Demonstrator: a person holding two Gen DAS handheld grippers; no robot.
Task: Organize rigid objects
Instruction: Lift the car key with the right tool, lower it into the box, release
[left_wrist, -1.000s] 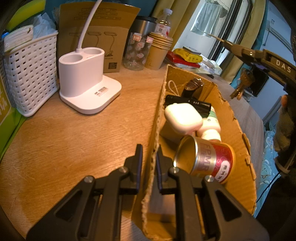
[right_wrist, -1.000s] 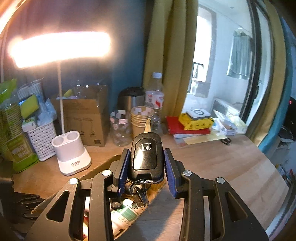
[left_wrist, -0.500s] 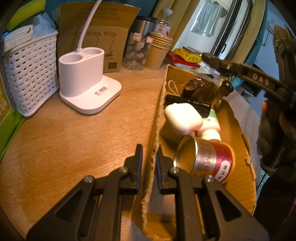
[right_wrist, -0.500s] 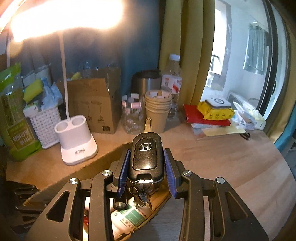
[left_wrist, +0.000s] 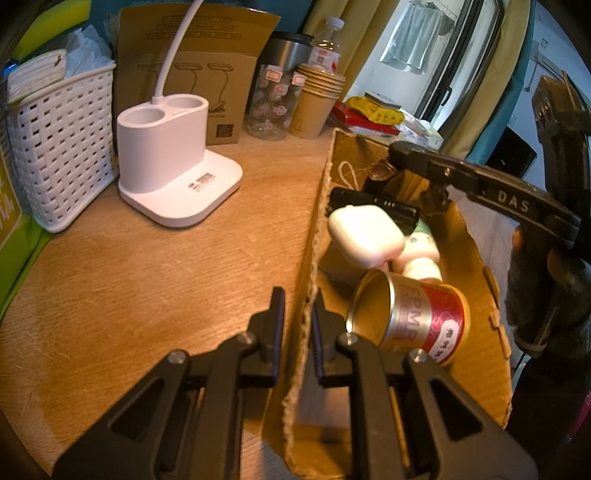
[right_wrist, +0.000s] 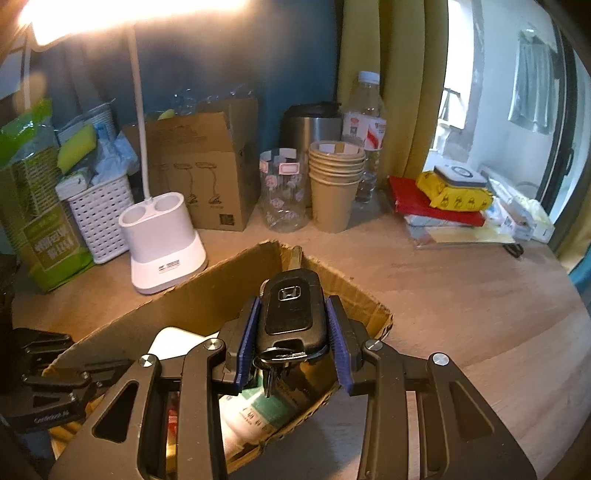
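Black key fob (right_wrist: 293, 313) sits clamped in the right tool (right_wrist: 293, 336) above the box (left_wrist: 476, 266); lower it past the rim before releasing, while the left tool (left_wrist: 297, 325) pinches the box's near wall.

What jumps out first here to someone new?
The black Honda car key fob, gripped between the jaws of the right gripper, hangs over the open brown cardboard box. Next, the left gripper is pinching the box's near wall. Inside the box, a gold-and-red tin can lies on its side beside a white rounded case.
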